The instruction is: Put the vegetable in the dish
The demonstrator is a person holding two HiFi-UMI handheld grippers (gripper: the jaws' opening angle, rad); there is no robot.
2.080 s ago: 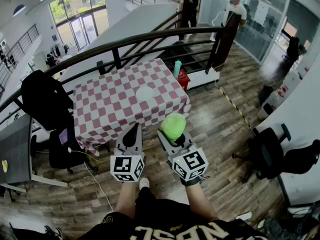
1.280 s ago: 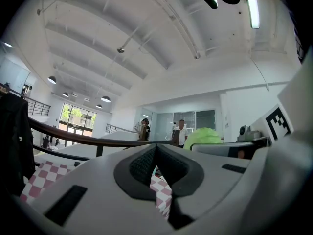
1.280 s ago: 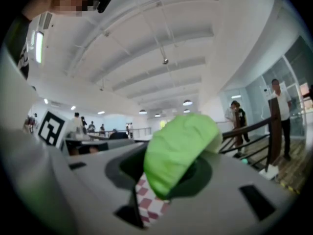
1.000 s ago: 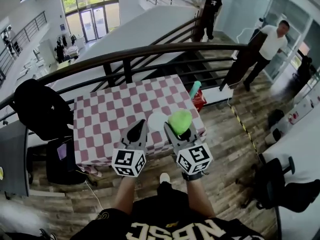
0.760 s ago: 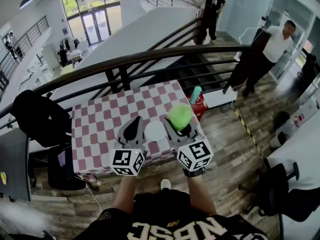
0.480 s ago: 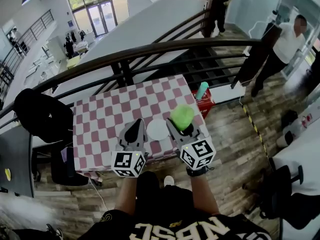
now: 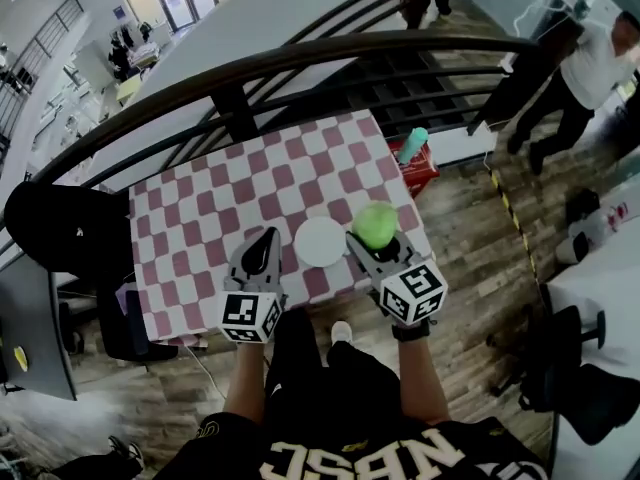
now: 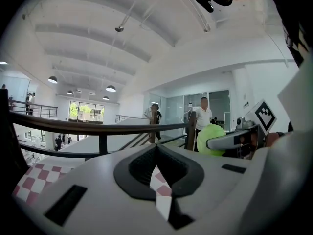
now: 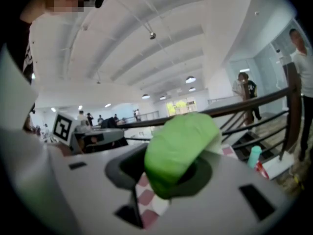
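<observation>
Grips the round green vegetable (image 7: 376, 224) in the right gripper (image 7: 372, 238), jaws held partly apart by it, over the near right part of the checked tablecloth (image 7: 200, 218) and just right of the white dish (image 7: 320, 241), apart from it. Shows the left gripper (image 7: 267, 238) on the dish's other side, jaws pressed together on nothing. Beyond the table, just a dark curved railing (image 7: 300, 53) and a person (image 7: 600, 58) standing on the wooden floor (image 7: 470, 218).
</observation>
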